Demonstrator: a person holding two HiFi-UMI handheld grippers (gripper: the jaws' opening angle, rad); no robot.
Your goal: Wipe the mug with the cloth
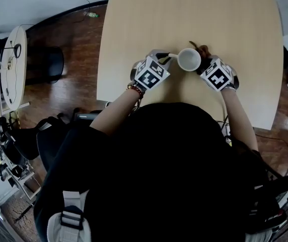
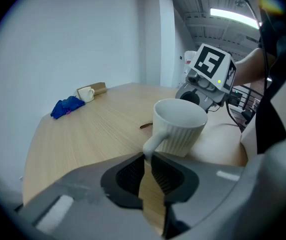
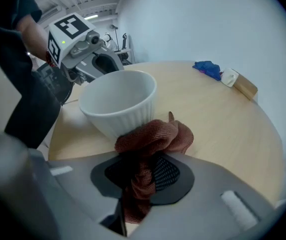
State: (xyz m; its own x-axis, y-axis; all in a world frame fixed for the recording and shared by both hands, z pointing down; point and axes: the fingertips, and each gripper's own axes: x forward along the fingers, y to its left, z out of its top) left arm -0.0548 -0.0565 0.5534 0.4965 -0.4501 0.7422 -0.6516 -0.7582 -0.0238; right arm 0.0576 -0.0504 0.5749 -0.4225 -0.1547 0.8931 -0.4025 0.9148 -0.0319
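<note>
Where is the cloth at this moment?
In the right gripper view, the cloth is pinched in the right claw and touches the side of the mug; in the head view it is right of the mug.

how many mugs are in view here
2. One ribbed white mug is close by, its handle between the jaws of the left hand-held gripper. One small white mug is at the far end of the table, next to the blue cloth. No others show.

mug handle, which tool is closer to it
Left. The left tool grips the mug handle; the right tool, shut on the cloth, is at the mug's opposite side.
</note>
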